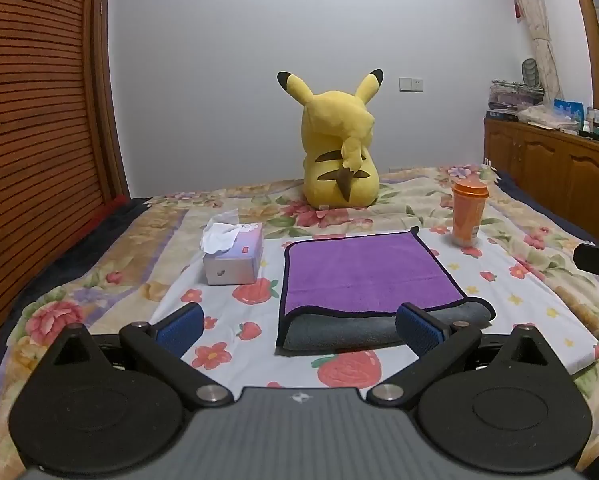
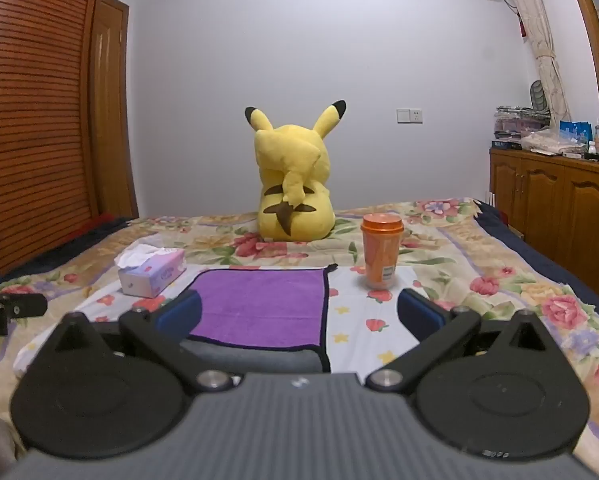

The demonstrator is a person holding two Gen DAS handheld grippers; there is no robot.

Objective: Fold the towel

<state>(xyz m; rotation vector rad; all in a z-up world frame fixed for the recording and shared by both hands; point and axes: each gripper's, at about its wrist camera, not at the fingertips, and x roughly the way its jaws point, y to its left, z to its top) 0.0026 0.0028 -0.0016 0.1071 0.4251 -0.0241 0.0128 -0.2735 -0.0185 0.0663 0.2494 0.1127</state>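
The towel [image 1: 363,280] lay folded on the bed [image 1: 519,304], a purple plush layer on top with a dark bound hem and a thicker grey layer showing beneath along its near edge. The left gripper [image 1: 299,326] hovered just short of that near edge, its blue-padded fingers [image 1: 181,326] spread wide and holding nothing; the right-hand pad overlapped the grey fold in view, though contact could not be told. The right gripper [image 2: 299,316] was likewise wide open and empty, its left pad in front of the towel's [image 2: 259,304] near left part and its right pad over bare sheet beside the towel's right hem.

Outward from the grippers, the towel sat on a pale strawberry-print sheet [image 1: 511,280] spread over a floral bedspread, with open fabric to its right and a narrower strip to its left. A boxy tissue box [image 1: 233,258] with a crumpled white tissue standing out stood near the towel's far left corner. An orange lidded cup [image 1: 468,212], cylindrical and upright, stood near the far right corner, apart from the hem. Beyond them, toward the far edge of the bed, a yellow plush toy [image 1: 339,148] sat with its back turned. A slatted wooden wardrobe [image 1: 35,120] bordered the bed's left side and a wooden cabinet [image 1: 551,168] its right.
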